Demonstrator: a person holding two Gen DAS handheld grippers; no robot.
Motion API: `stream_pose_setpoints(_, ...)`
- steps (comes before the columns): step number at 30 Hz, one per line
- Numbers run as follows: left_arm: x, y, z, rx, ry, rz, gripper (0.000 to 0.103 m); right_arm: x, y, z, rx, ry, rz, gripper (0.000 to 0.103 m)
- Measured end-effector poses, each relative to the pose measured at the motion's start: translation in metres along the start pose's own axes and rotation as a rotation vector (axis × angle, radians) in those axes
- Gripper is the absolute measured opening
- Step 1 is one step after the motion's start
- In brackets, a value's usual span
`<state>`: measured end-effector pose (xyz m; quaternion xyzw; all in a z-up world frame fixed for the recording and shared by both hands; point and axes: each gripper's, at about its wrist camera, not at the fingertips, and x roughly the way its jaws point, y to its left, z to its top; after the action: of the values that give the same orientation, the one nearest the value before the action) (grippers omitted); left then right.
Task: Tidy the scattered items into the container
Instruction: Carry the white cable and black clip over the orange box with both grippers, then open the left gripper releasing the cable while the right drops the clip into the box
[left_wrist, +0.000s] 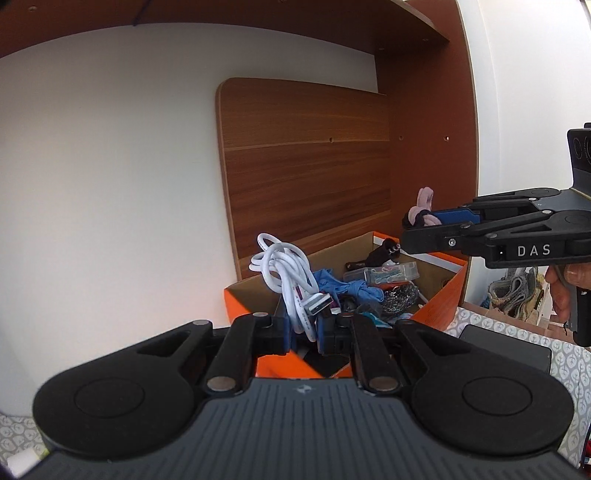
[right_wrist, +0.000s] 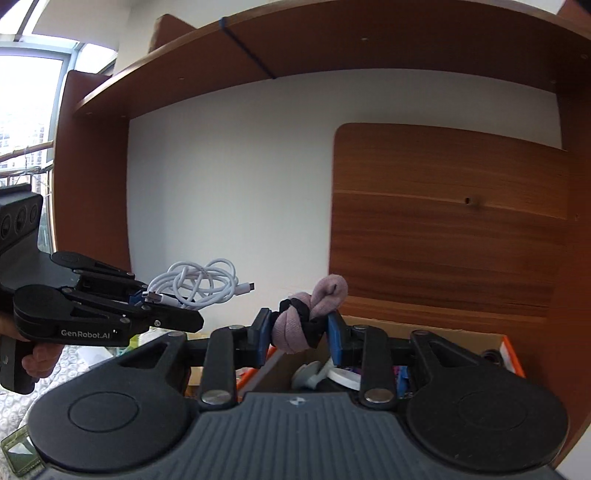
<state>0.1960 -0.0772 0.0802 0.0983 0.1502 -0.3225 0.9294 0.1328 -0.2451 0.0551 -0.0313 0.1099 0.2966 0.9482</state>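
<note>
White cable (left_wrist: 286, 275), coiled in loose loops, a flat metal plug hanging at its end; it is gripped between the blue pads of the left claw (left_wrist: 306, 334) and held up over the near end of the box (left_wrist: 441, 301). From the right wrist view the same cable (right_wrist: 201, 282) is seen as a bundle sticking out past the left claw (right_wrist: 162, 308), clear of the counter.

Knotted cloth (right_wrist: 308, 319), pink and black, twisted into a lump; it is clamped between the pads of the right claw (right_wrist: 301, 332), above the box's open top. In the left wrist view the cloth (left_wrist: 421, 214) is seen at the tip of the right claw (left_wrist: 424, 225), held level over the far side of the box.

Box: orange outside, brown card inside, set on a leaf-patterned counter (left_wrist: 570, 356). Inside are noted a blue rag (left_wrist: 334, 286), a steel scourer (left_wrist: 400, 297) and a clear case of paper clips (left_wrist: 389, 275).

Both claws are held roughly horizontal, the person's fingers (left_wrist: 565, 291) wrapped on the right handle.
</note>
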Motion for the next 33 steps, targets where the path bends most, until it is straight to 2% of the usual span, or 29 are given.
stream_pose_setpoints(7,0.053,-0.017,0.016,0.057,0.038,0.007,0.014,0.011,-0.058,0.001,0.035,0.023,-0.126,0.029)
stream_pose_setpoints(15,0.108,-0.017,0.018,0.082,0.140,0.043,0.014,0.053,-0.100,-0.006,0.071,0.079,-0.186,0.029)
stream_pose_setpoints(16,0.115,-0.017,0.017,0.081,0.151,0.052,0.014,0.046,-0.107,-0.010,0.079,0.088,-0.186,0.029)
stream_pose_setpoints(23,0.149,-0.009,0.009,0.039,0.235,0.113,0.014,0.089,-0.117,-0.024,0.103,0.148,-0.178,0.029)
stream_pose_setpoints(26,0.158,-0.010,0.006,0.052,0.262,0.152,0.014,0.104,-0.115,-0.031,0.097,0.176,-0.176,0.029)
stream_pose_setpoints(33,0.160,-0.007,0.003,0.051,0.322,0.177,0.014,0.124,-0.117,-0.040,0.120,0.223,-0.195,0.030)
